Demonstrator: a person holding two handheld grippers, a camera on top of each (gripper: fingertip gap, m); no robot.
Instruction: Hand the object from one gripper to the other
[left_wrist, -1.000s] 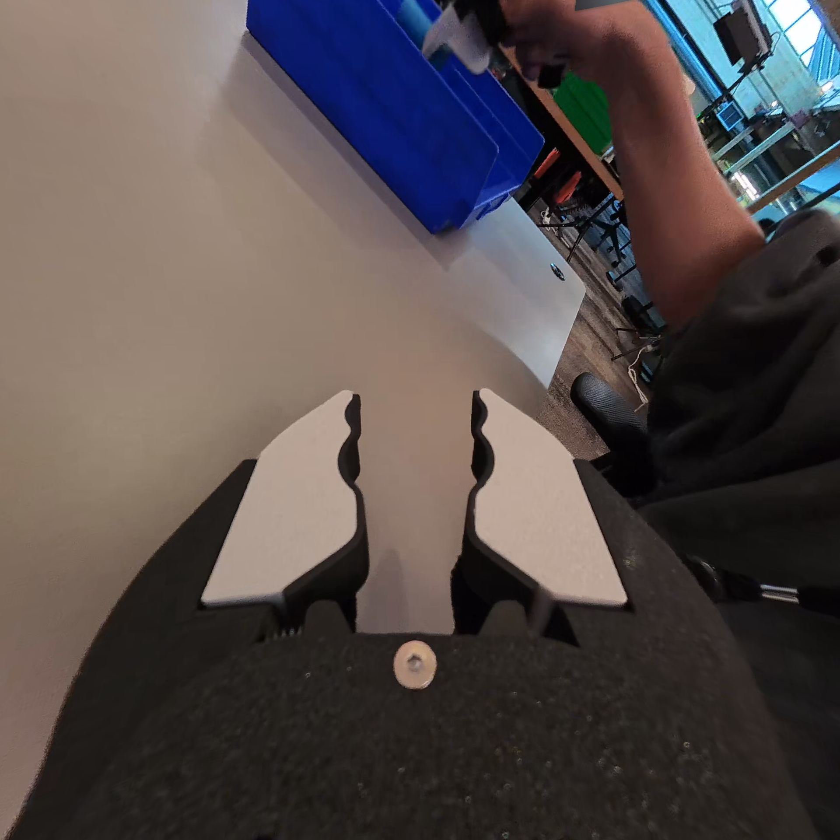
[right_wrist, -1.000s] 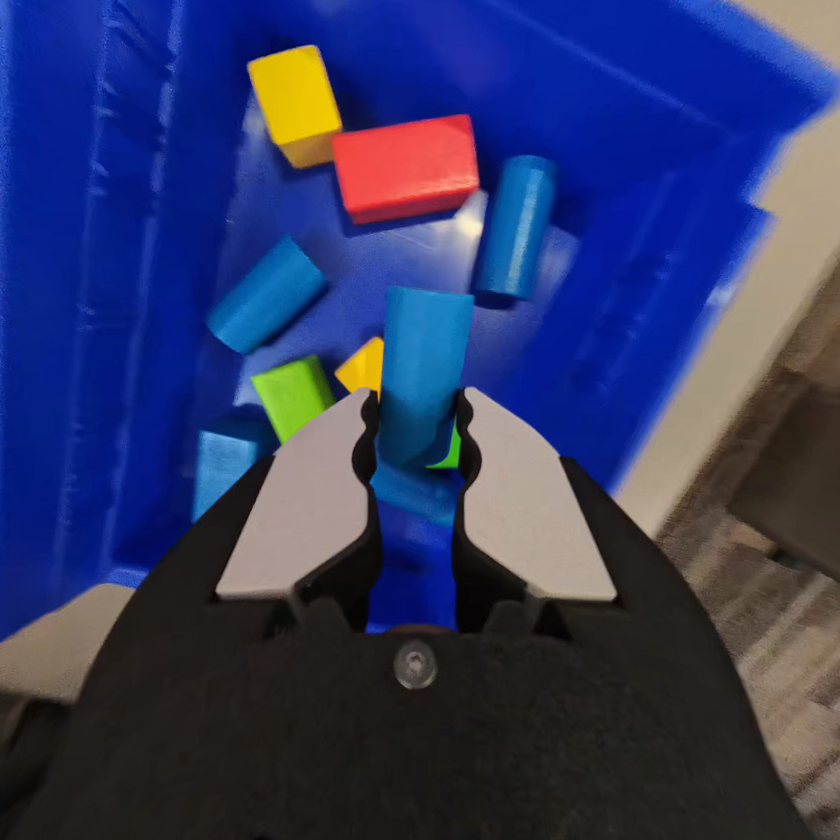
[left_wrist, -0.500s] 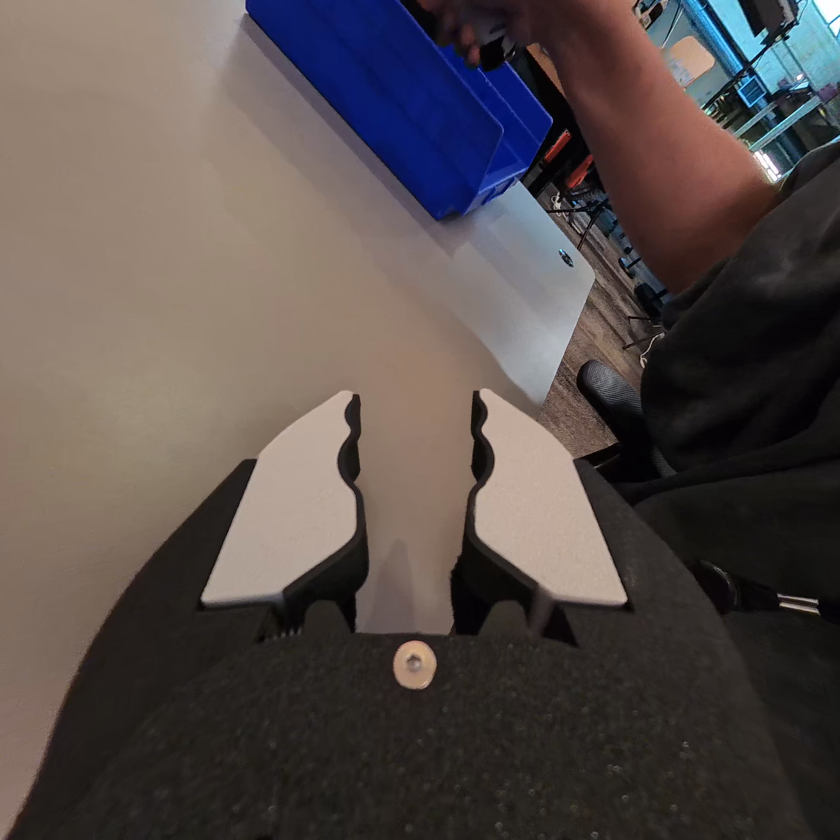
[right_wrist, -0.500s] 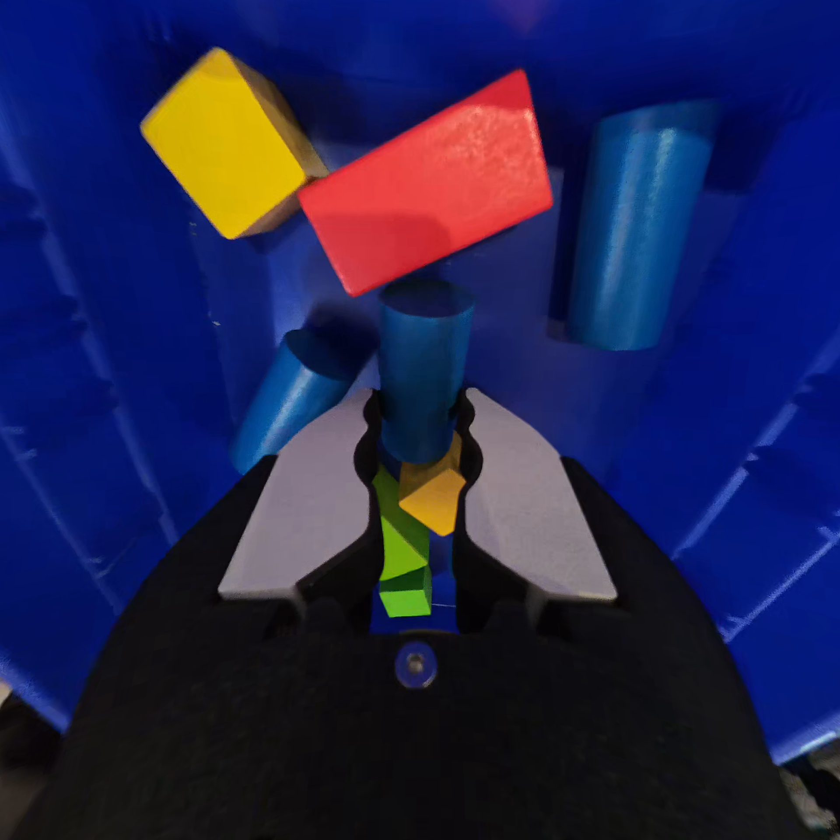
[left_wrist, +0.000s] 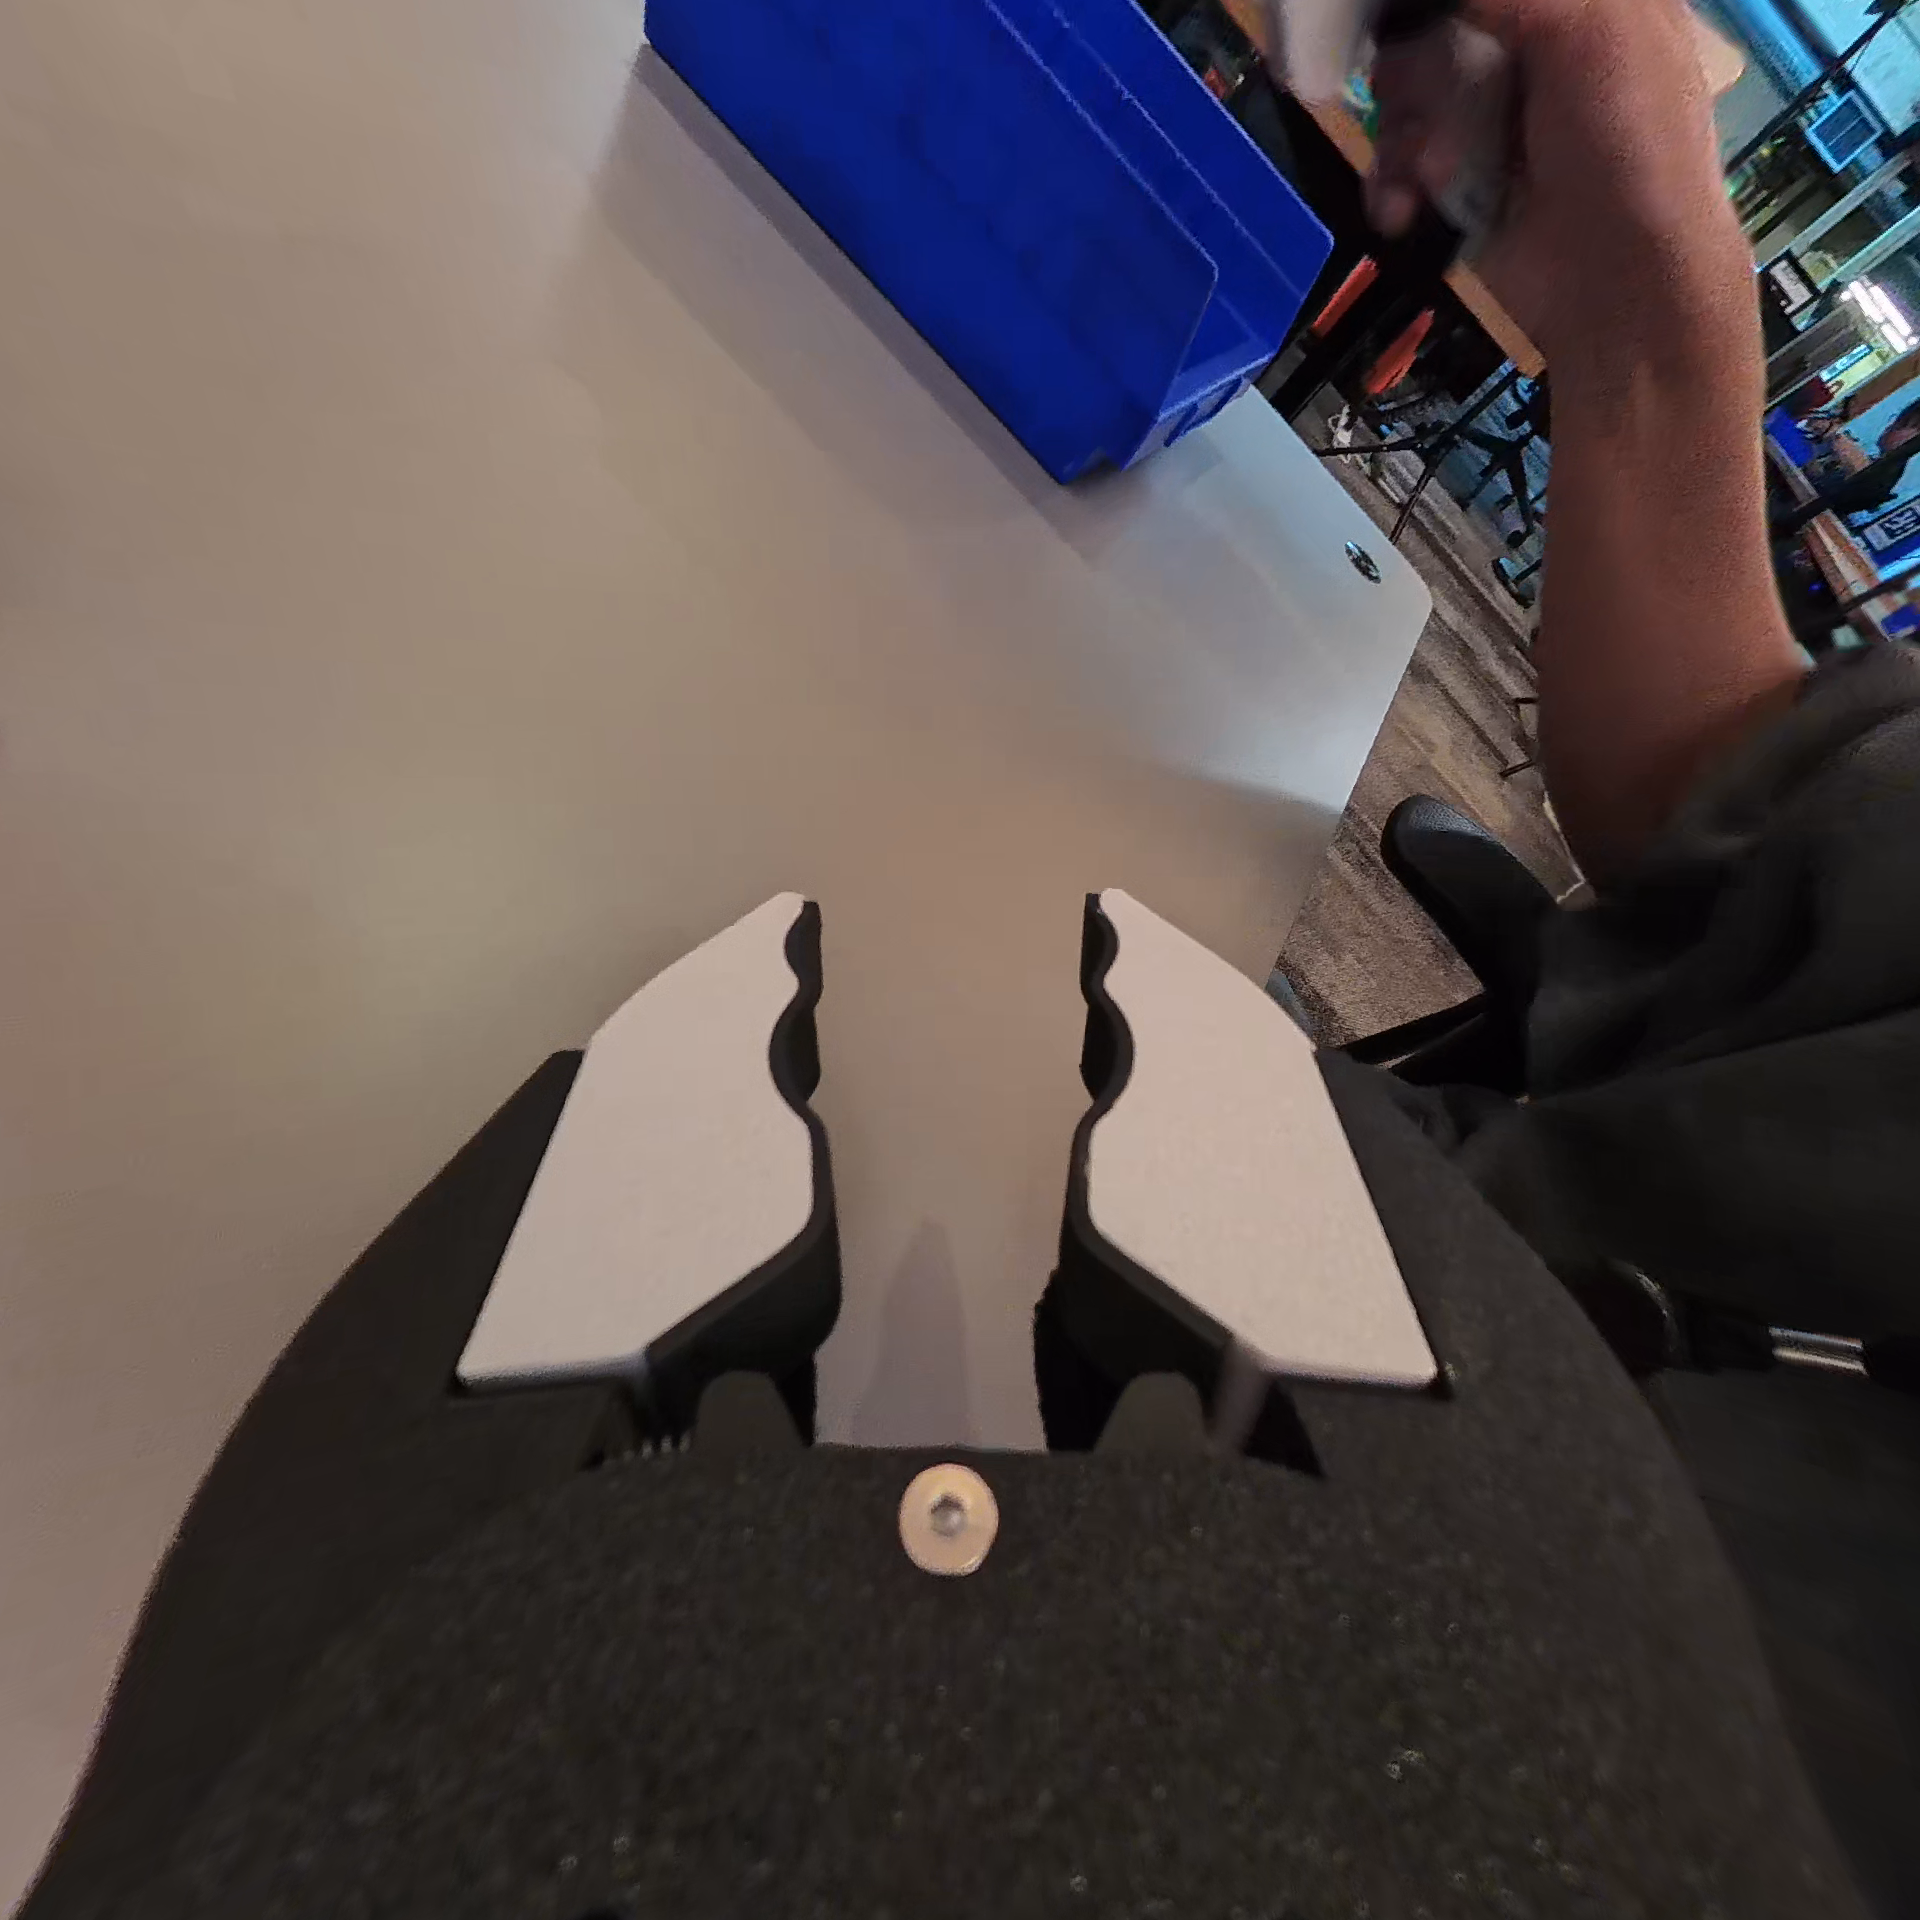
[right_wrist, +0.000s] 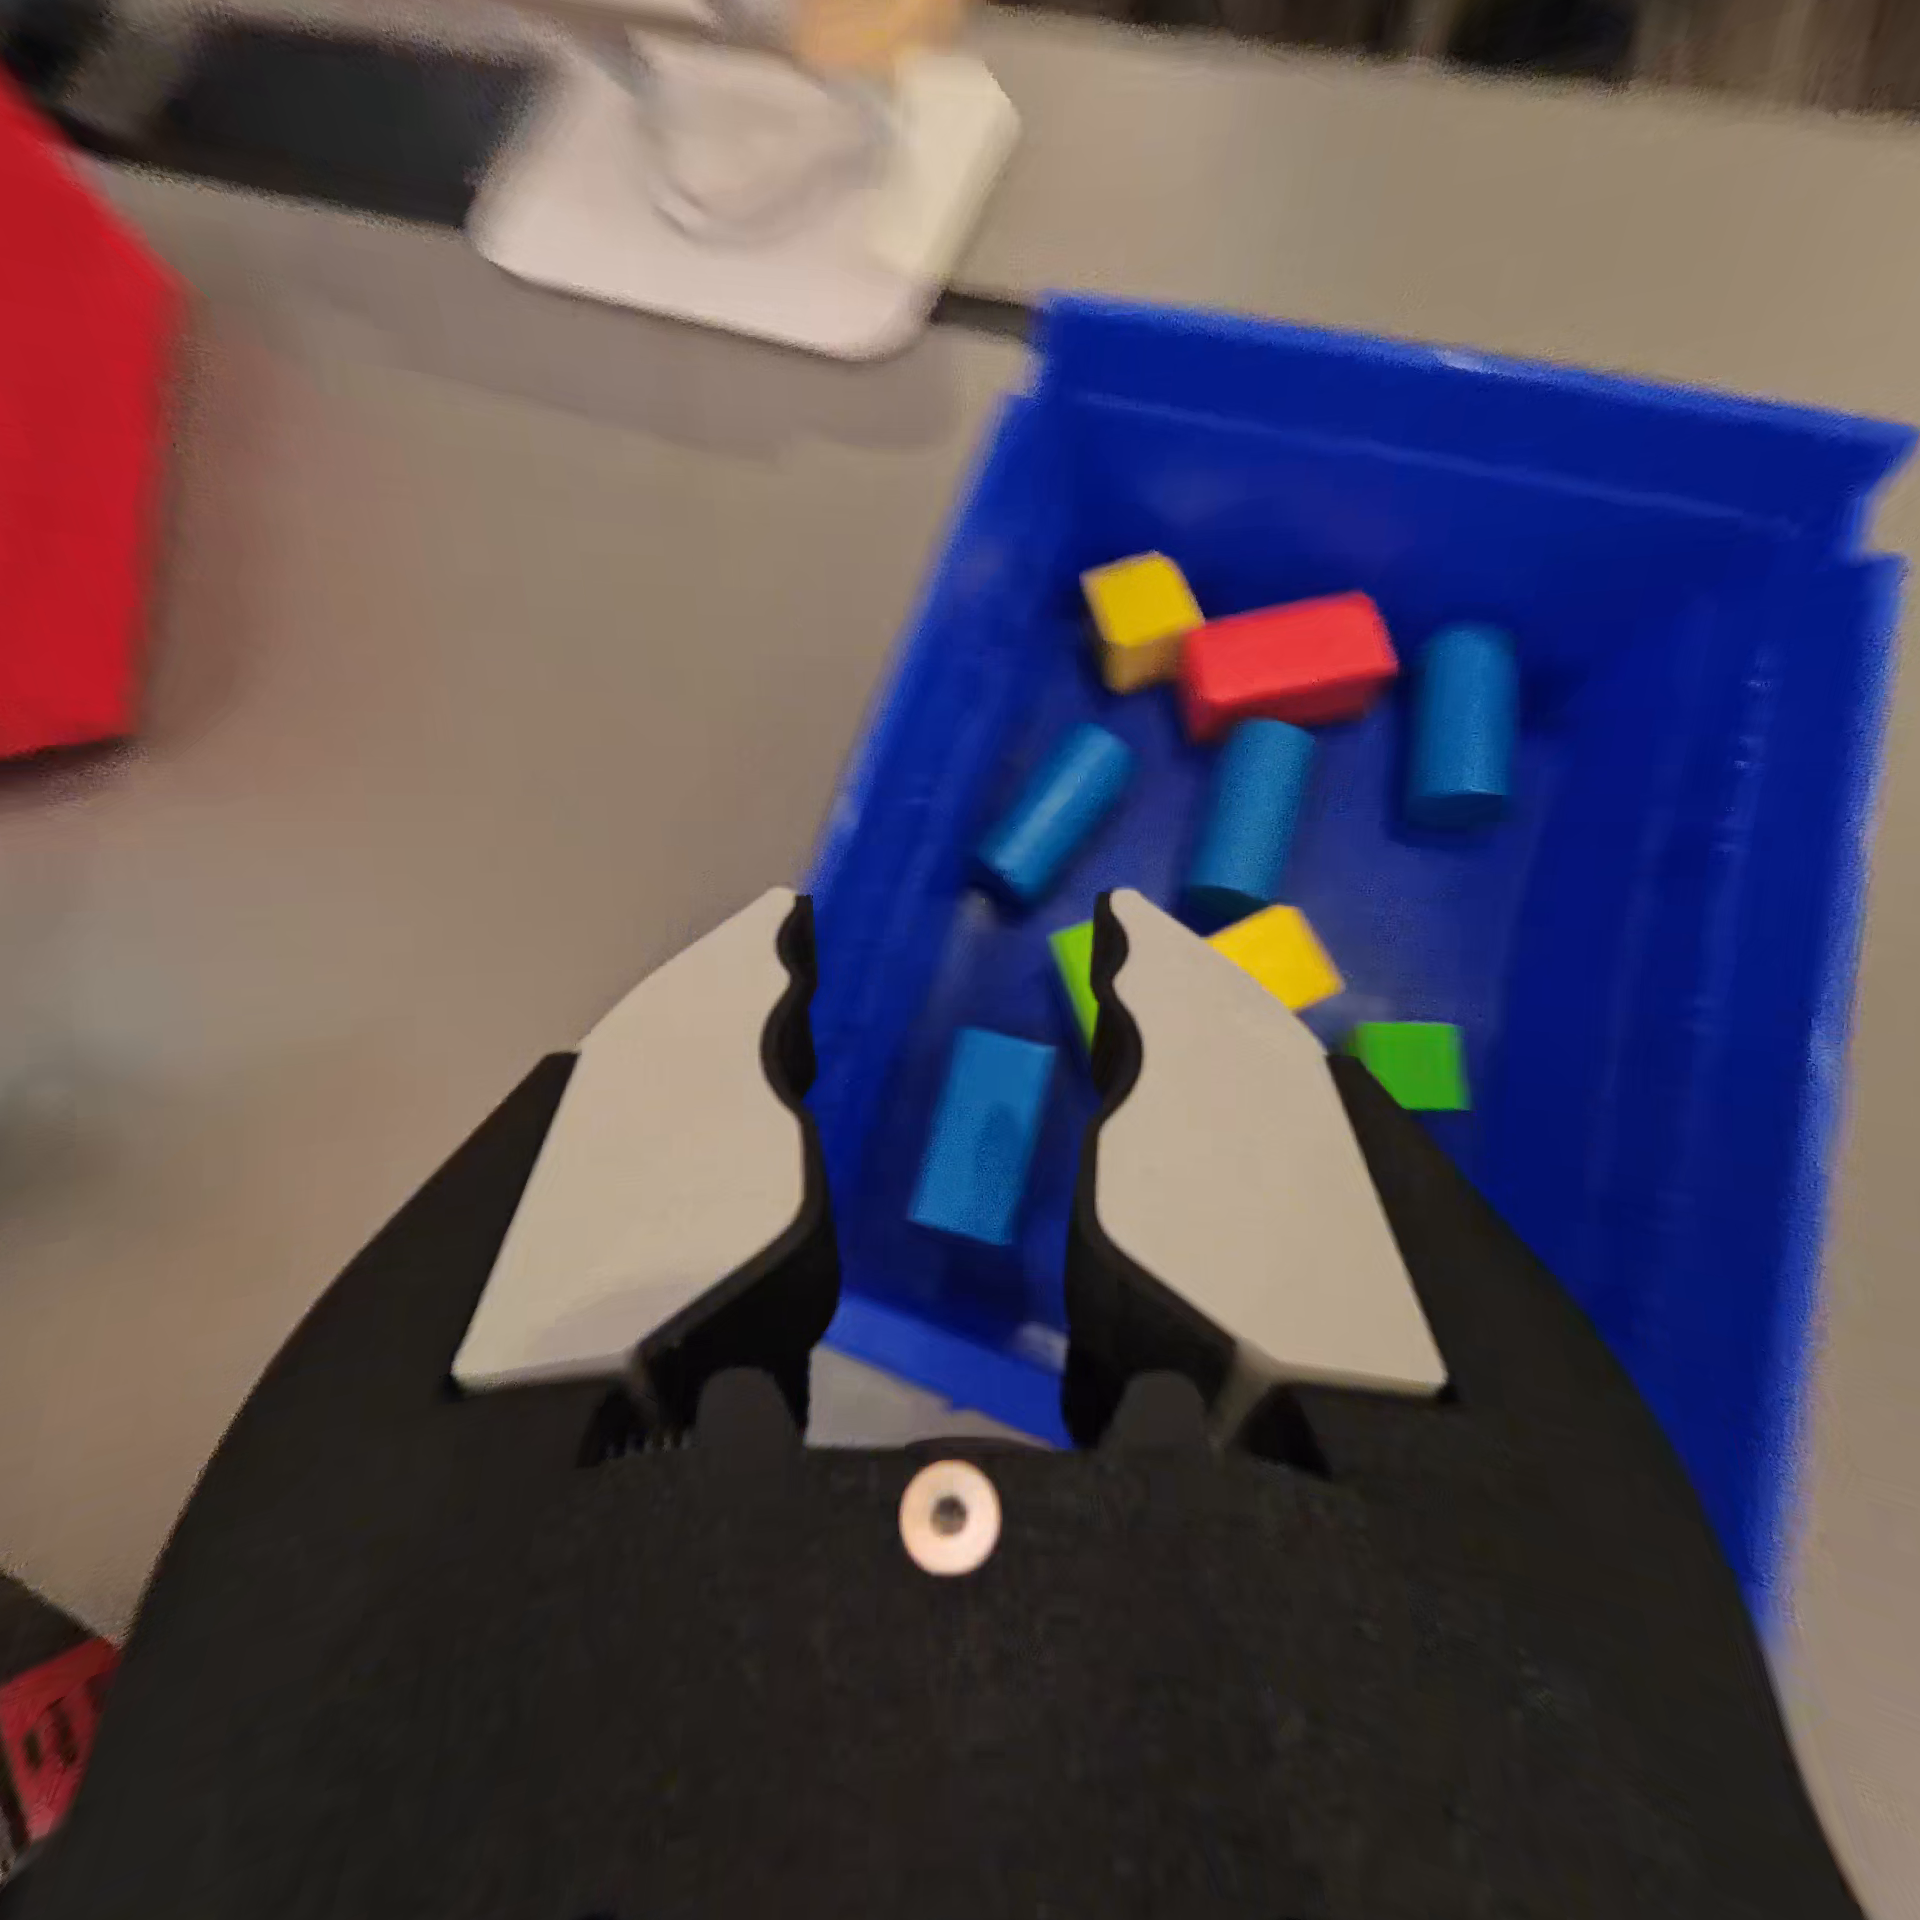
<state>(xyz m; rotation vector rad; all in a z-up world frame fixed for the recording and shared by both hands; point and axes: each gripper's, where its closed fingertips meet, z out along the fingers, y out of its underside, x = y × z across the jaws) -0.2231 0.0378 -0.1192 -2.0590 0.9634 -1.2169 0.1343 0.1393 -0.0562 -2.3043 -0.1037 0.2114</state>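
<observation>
Bin (right_wrist: 1766, 935): saturated blue, plain.
Cylinders (right_wrist: 1252, 816): mid blue.
Long block (right_wrist: 1288, 665): red.
Cubes (right_wrist: 1138, 613): yellow.
Small blocks (right_wrist: 1408, 1065): bright green.
Table (left_wrist: 364, 520): pale grey-beige.
Gripper fingers (left_wrist: 665, 1143): light grey plates, black edging.
Large box, left edge (right_wrist: 73, 499): red.

The left wrist view is bright and mostly sharp, with a soft shadow beside the blue bin (left_wrist: 997, 208) on the table (left_wrist: 416, 623). The right wrist view is smeared with blur, worst near the top. Both views bend at the edges, maybe from the wide lens.
</observation>
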